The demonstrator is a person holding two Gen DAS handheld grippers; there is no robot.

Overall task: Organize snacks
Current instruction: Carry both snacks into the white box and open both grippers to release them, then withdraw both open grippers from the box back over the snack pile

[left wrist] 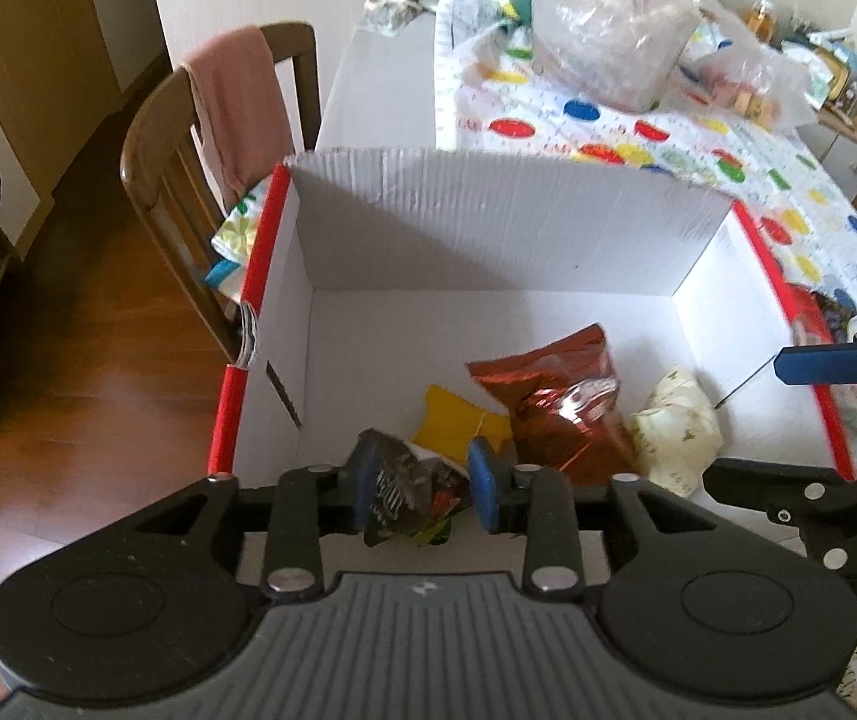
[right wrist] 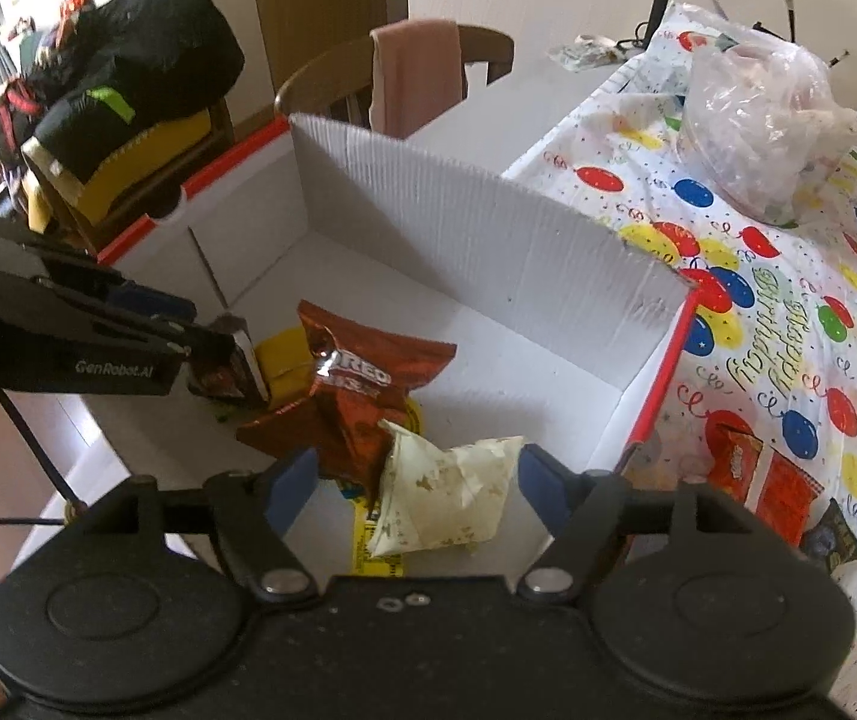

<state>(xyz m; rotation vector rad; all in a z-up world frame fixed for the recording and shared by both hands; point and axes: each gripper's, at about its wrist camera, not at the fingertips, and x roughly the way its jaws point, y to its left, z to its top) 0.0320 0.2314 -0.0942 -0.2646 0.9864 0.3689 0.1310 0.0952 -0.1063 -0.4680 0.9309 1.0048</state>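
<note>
Snacks lie in the white box [left wrist: 488, 228]. From the left wrist, the left gripper [left wrist: 425, 489] has its fingers pinched on a dark snack packet [left wrist: 395, 495], held upright just above the box floor; a red-brown bag [left wrist: 560, 396] lies lengthwise away from the camera beside a cream pouch [left wrist: 677, 426].

From the right wrist, the right gripper [right wrist: 410, 489] hangs with fingers wide either side of the cream pouch [right wrist: 446, 495], whose long axis runs crosswise. An orange packet [right wrist: 752, 474] lies on the desk [right wrist: 788, 312].

Snack packets [left wrist: 554, 402] inside box [left wrist: 488, 216] on table [left wrist: 698, 138]
</note>
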